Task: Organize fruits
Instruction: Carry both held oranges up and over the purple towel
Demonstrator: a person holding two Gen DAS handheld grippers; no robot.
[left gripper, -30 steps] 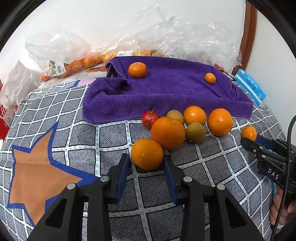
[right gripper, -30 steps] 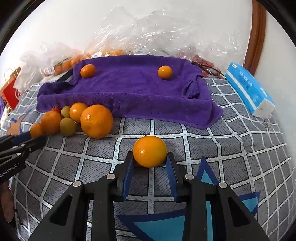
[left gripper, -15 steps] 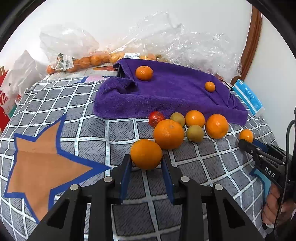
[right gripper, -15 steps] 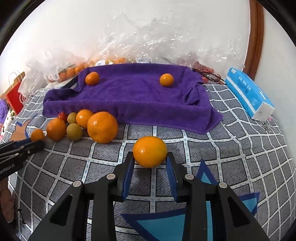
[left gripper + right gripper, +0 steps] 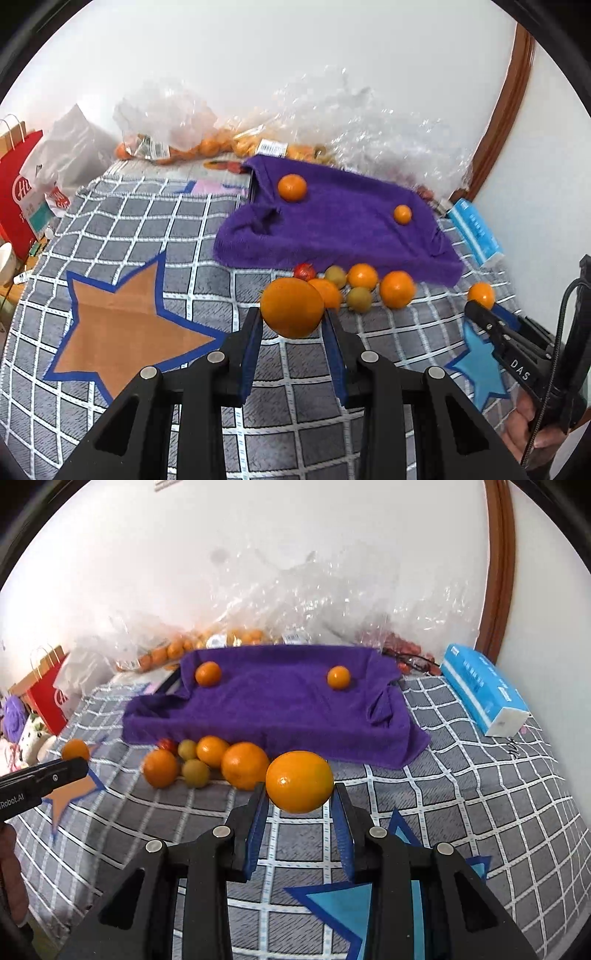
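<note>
- Bedding comes first: a grey quilt with a white grid and star patches covers the whole surface.
- Purple terry towel lies draped at the far side of the quilt; every place below is given from this towel.
- On the towel rest two small round orange mandarins, one toward its left end and one toward its right.
- Against the towel's near edge sits a cluster of loose orange, green and red fruits.
- Left gripper, nearer than the towel's near edge, has its blue-padded fingers pinching a large round orange.
- Right gripper, also nearer than that edge, has its fingers clamped on a smooth yellow-orange round fruit.
</note>
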